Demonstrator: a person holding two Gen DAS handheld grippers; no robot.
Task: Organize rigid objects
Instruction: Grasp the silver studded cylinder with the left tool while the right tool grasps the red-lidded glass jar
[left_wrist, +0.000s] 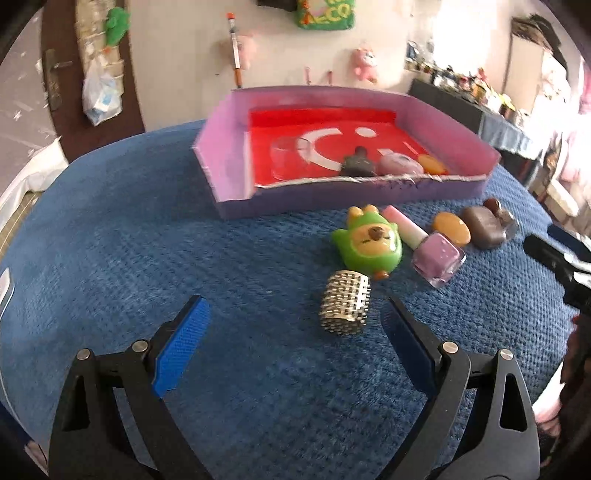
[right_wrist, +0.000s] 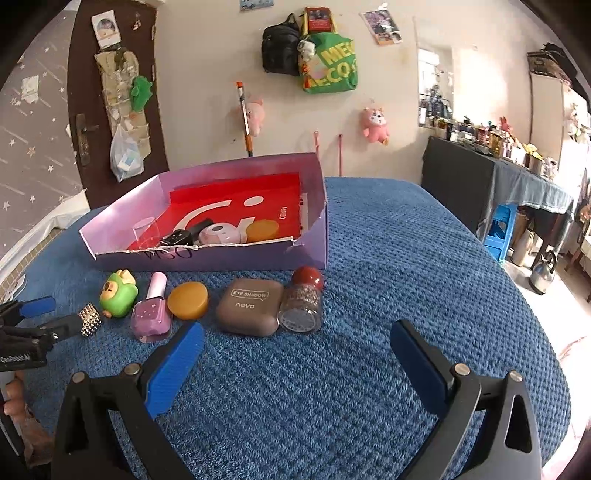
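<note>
Four things already lie in the purple box (right_wrist: 221, 254). Six wait outside it on the blue counter (right_wrist: 406, 295). The studded roller (left_wrist: 345, 302) sits just ahead of the left claw (left_wrist: 295, 325), jaws apart; the right claw (right_wrist: 297, 349) is likewise apart, empty.

A round table draped in a blue textured cloth (right_wrist: 388, 258) stood before a cream wall (right_wrist: 207, 92). A dark brown door (right_wrist: 85, 74) with a metal handle (right_wrist: 83, 138) carried a hanging pocket organizer (right_wrist: 122, 96) and a plastic bag (right_wrist: 125, 155). A black backpack (right_wrist: 280, 44) and a green tote bag (right_wrist: 328, 66) hung on the wall, along with pink plush toys (right_wrist: 375, 123). At right, a dark-covered side table (right_wrist: 480, 184) held a crowd of bottles and jars, with a blue plastic stool (right_wrist: 502, 229) and a kettle (right_wrist: 543, 273) on the floor nearby. Bright daylight washed the right side of the room.
</note>
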